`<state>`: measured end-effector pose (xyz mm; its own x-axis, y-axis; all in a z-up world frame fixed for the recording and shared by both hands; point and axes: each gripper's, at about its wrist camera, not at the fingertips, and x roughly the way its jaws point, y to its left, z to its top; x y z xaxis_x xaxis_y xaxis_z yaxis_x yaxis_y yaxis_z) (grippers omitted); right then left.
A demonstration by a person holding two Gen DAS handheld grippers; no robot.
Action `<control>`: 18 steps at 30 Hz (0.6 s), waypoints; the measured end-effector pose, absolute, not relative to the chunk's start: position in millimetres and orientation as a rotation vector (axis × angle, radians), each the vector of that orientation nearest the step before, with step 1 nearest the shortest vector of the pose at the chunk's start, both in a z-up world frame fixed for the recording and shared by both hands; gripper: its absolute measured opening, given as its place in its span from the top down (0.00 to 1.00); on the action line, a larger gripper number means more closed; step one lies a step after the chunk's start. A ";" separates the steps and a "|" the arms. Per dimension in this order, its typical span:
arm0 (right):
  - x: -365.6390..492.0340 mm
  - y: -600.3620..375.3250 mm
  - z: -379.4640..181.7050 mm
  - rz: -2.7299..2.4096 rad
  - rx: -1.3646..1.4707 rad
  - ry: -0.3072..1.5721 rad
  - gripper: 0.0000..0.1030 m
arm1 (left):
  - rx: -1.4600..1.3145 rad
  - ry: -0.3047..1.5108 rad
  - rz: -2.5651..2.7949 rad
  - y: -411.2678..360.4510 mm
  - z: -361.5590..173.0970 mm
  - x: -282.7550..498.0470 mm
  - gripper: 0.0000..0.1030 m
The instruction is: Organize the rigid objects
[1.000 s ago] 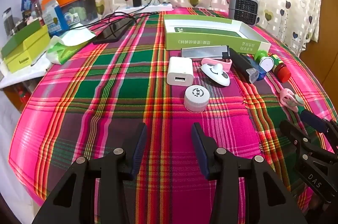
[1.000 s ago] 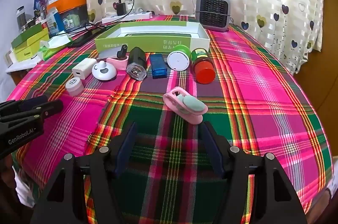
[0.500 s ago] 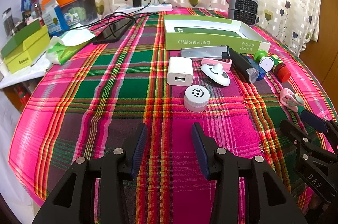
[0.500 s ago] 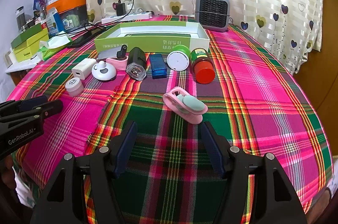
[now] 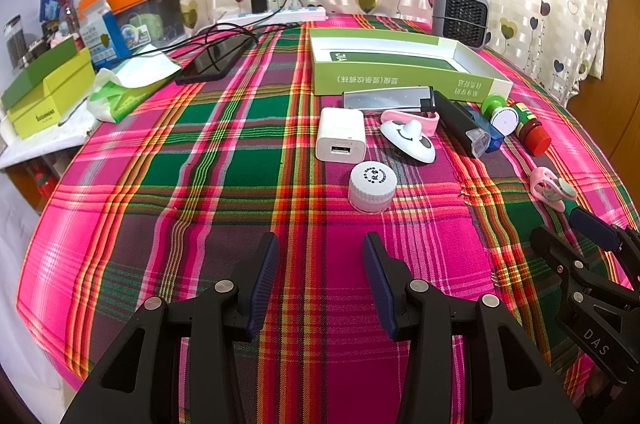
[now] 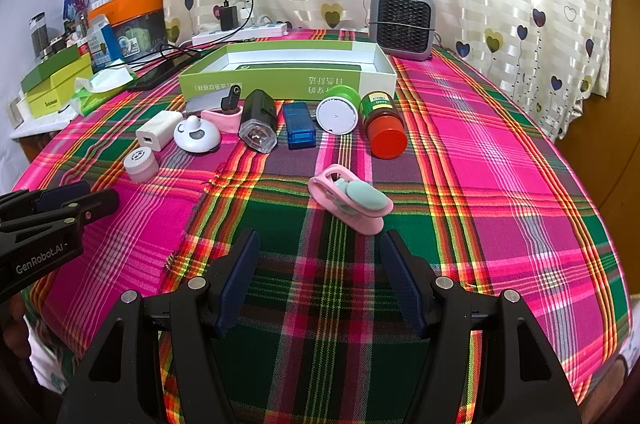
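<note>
A row of small hard objects lies on the worktop, which is covered in a pink, green and red plaid cloth (image 6: 500, 152), just in front of a shallow open green-and-white cardboard box (image 6: 288, 72) that looks like the place to gather them.

Nearest the right gripper (image 6: 320, 276) is a pink plastic clip with a pale mint oval pad (image 6: 350, 200). It lies flat and aslant, just beyond the tips and close to the centre line of the jaws, slightly right of it. It is probably light and stiff, with smooth rounded faces that could slip; taking it across its narrow pink sides, square to its long axis, seems the safest hold. The right jaws stand wide apart and hold nothing.

In front of the left gripper (image 5: 320, 276) stands a small white round screw-cap jar (image 5: 372, 186), upright, a little beyond the tips and slightly right of the gap. It looks light and rigid, and its ribbed cap should give grip across the diameter. The left jaws are also spread open and empty.

Further back lie a white square USB charger block (image 5: 341, 139), a white panda-faced round gadget (image 6: 197, 138), a black bicycle-type lamp with a clear lens (image 6: 258, 122), a blue translucent rectangular case (image 6: 299, 128), a green-rimmed white round lid (image 6: 338, 112) and a red-capped brown bottle lying on its side (image 6: 384, 128). That bottle may roll if nudged.
</note>
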<state>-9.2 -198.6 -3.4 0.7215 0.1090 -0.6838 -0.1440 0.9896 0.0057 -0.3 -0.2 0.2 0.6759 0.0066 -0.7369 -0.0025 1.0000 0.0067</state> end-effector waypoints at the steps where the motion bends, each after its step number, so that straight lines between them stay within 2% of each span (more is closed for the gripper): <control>1: -9.2 -198.3 -3.5 0.140 -0.049 0.752 0.38 | 0.006 0.828 0.005 -0.2 0.2 -0.3 0.59; 18: -9.6 -199.5 -4.2 0.141 -0.048 0.751 0.38 | 0.006 0.828 0.006 -0.2 0.2 -0.3 0.59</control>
<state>-9.6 -199.5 -4.2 0.7222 0.1100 -0.6829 -0.1445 0.9895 0.0065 -0.3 -0.2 0.2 0.6765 0.0075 -0.7364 -0.0027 1.0000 0.0077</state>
